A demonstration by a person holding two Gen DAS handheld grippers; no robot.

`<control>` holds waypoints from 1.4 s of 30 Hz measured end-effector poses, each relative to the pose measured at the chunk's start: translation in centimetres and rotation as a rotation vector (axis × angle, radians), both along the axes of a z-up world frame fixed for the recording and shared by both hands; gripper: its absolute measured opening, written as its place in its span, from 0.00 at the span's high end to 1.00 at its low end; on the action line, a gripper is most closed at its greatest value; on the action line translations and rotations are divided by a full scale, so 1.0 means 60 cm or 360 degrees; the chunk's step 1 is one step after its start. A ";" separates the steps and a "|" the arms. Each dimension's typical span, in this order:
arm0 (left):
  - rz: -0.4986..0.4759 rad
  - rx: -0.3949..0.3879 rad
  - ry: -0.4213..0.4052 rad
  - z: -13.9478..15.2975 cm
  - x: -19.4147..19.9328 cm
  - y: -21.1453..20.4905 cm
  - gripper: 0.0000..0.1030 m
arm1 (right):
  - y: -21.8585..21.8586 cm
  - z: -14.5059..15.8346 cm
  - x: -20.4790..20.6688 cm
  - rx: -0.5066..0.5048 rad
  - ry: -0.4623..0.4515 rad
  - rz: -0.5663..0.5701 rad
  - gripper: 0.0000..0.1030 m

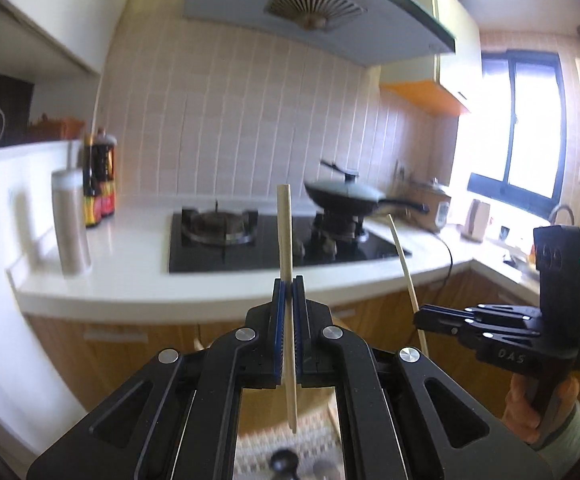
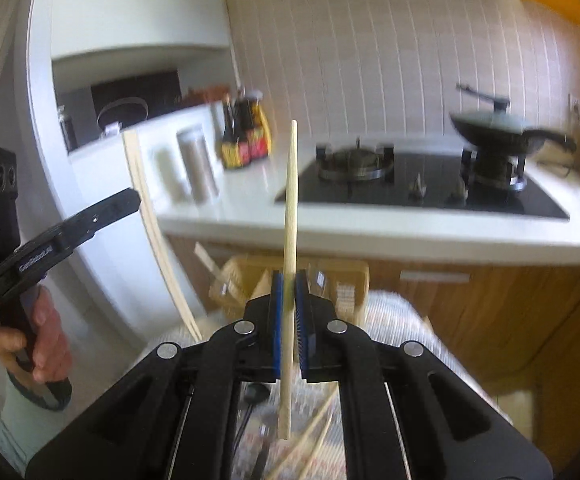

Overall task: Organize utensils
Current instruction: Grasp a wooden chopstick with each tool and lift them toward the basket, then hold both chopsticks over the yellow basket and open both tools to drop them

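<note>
My left gripper (image 1: 289, 284) is shut on a pale wooden chopstick (image 1: 285, 232) that stands nearly upright between its blue pads. My right gripper (image 2: 289, 280) is shut on another wooden chopstick (image 2: 291, 200), also near upright. In the left wrist view the right gripper (image 1: 420, 318) shows at the right, level, with its chopstick (image 1: 404, 264) tilted. In the right wrist view the left gripper (image 2: 132, 200) shows at the left with its chopstick (image 2: 150, 224). Loose chopsticks (image 2: 310, 436) lie below on a woven mat. A wicker basket (image 2: 246, 280) sits behind the right gripper.
A white counter (image 1: 130, 280) carries a black gas stove (image 1: 250, 240), a lidded wok (image 1: 346, 196), a steel cylinder (image 1: 70, 224) and sauce bottles (image 1: 100, 180). Wooden cabinets stand below. A range hood (image 1: 314, 12) hangs above. A window (image 1: 526, 132) is at the right.
</note>
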State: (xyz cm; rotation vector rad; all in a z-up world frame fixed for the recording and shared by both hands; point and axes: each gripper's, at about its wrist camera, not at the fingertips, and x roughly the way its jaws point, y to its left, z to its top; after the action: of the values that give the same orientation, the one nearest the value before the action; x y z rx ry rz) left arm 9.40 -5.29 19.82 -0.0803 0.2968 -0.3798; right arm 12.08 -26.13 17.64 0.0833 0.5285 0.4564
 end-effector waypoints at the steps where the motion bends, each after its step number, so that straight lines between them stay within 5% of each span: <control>1: 0.0007 -0.0008 -0.0022 0.008 0.007 0.000 0.98 | -0.001 0.006 0.012 0.0023 -0.0031 -0.0009 0.96; 9: 0.0063 0.0013 -0.0100 0.009 0.065 -0.006 0.98 | -0.012 -0.005 0.117 0.0168 -0.0117 -0.0094 0.96; 19: 0.0122 0.0064 -0.0058 -0.040 0.130 0.002 0.98 | 0.013 -0.080 0.197 0.0050 -0.0205 -0.0183 0.96; 35: 0.0194 0.0119 -0.0094 -0.094 0.159 -0.002 0.98 | 0.018 -0.142 0.198 -0.0002 -0.0310 -0.0216 0.95; 42: 0.0134 0.0078 -0.0019 -0.111 0.159 0.011 0.94 | 0.013 -0.148 0.180 -0.0008 -0.0223 -0.0155 0.88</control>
State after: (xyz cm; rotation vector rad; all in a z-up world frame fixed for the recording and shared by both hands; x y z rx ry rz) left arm 18.92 -4.62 13.17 -0.0425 0.2899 -0.2891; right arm 22.90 -25.35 8.78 0.0716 0.3858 0.3627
